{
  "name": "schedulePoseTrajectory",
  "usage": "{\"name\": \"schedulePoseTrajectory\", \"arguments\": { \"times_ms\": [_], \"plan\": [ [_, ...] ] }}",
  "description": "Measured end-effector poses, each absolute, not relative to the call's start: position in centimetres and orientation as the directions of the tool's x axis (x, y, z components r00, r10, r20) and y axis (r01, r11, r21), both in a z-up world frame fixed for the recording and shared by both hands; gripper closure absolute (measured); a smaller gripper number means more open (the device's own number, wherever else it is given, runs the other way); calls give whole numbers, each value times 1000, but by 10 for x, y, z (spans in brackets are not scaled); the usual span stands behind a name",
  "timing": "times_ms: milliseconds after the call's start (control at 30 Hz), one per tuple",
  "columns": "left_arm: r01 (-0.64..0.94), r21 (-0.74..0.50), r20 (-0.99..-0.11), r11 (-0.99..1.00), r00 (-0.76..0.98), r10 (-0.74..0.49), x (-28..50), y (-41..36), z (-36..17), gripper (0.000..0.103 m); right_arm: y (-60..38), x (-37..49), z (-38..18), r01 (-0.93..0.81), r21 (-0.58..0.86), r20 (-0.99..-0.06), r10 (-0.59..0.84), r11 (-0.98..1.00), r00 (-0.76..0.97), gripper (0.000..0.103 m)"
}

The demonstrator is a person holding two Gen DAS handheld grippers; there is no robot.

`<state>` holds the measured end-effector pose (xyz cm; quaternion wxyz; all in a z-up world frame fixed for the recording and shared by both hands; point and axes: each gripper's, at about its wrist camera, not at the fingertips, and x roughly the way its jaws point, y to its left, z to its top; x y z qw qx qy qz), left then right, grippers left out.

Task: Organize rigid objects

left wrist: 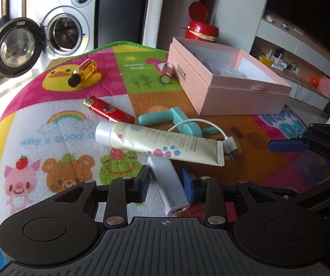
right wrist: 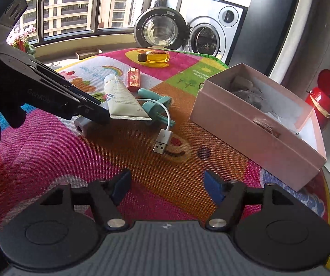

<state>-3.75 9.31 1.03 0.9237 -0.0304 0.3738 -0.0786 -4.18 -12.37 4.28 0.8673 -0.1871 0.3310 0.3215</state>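
A small white power bank (left wrist: pixel 170 185) lies on the colourful play mat (left wrist: pixel 50 119), between the fingers of my left gripper (left wrist: pixel 166 185). The jaws stand a little apart on either side of it, not closed on it. A cream tube (left wrist: pixel 158 141) lies across its far end. In the right wrist view my left gripper (right wrist: pixel 96 115) reaches down over the power bank (right wrist: pixel 84 126). My right gripper (right wrist: pixel 166 187) is open and empty above the mat; one of its fingers (left wrist: pixel 286 146) shows in the left wrist view.
On the mat lie a red lighter (left wrist: pixel 109 110), a yellow bottle (left wrist: pixel 83 72), a small pink cylinder (left wrist: pixel 166 74), a teal gadget (left wrist: pixel 176 120) and a white USB cable (right wrist: pixel 162 141). An open pink box (left wrist: pixel 229 78) stands at the back right, a red bin (left wrist: pixel 201 26) behind it.
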Motion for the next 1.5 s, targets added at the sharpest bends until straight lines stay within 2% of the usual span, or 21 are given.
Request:
{"name": "schedulePoseTrajectory", "arguments": {
  "times_ms": [100,233,400,467,500,533,667,767,833,933,1067,1100,1200,1333,1367,1433,1500],
  "plan": [
    [118,-87,-677,989,721,-145,-36,88,8,68,-136,-27,36,-623,34,-710,458,782,535,21],
    [90,-189,-668,978,719,-195,-34,101,8,69,-137,-15,35,-631,140,-722,515,763,462,2],
    [170,-250,-636,953,713,-294,-50,107,8,75,-118,-24,35,-695,24,-754,469,719,460,1],
    [268,-242,-642,932,677,-361,-67,101,7,78,-125,-21,41,-694,49,-756,481,718,444,9],
    [300,-217,-645,929,670,-367,-75,99,8,78,-128,-20,44,-689,54,-751,484,722,448,17],
    [325,-188,-652,927,665,-365,-83,96,8,78,-134,-20,50,-683,58,-737,493,728,462,20],
    [347,-171,-660,922,654,-369,-93,96,9,78,-135,-27,84,-708,52,-647,564,705,514,21],
    [344,-174,-651,923,663,-370,-91,92,7,78,-105,-24,105,-764,71,-620,628,642,471,30],
    [342,-177,-645,923,668,-371,-91,89,7,78,-72,-15,106,-806,117,-647,660,581,382,48],
    [345,-176,-646,922,666,-373,-91,90,7,78,-21,1,90,-825,103,-712,620,556,329,58],
    [345,-194,-645,918,661,-384,-93,97,7,78,18,18,63,-820,37,-781,528,572,333,59],
    [345,-201,-643,917,659,-389,-92,99,7,78,20,19,58,-818,35,-792,515,574,328,66],
    [345,-221,-637,912,657,-403,-90,103,6,78,7,12,63,-817,25,-786,516,577,341,67],
    [327,-239,-623,914,670,-403,-88,105,6,78,-38,-3,96,-794,49,-726,567,606,388,69],
    [320,-235,-621,918,677,-395,-87,106,6,78,-51,-6,105,-785,59,-711,578,617,401,72],
    [295,-210,-630,932,688,-360,-82,108,7,78,-76,-10,118,-756,68,-691,578,651,435,96],
    [257,-182,-638,949,704,-313,-79,111,7,78,-104,-9,125,-711,88,-678,565,698,470,97]
  ]
}}
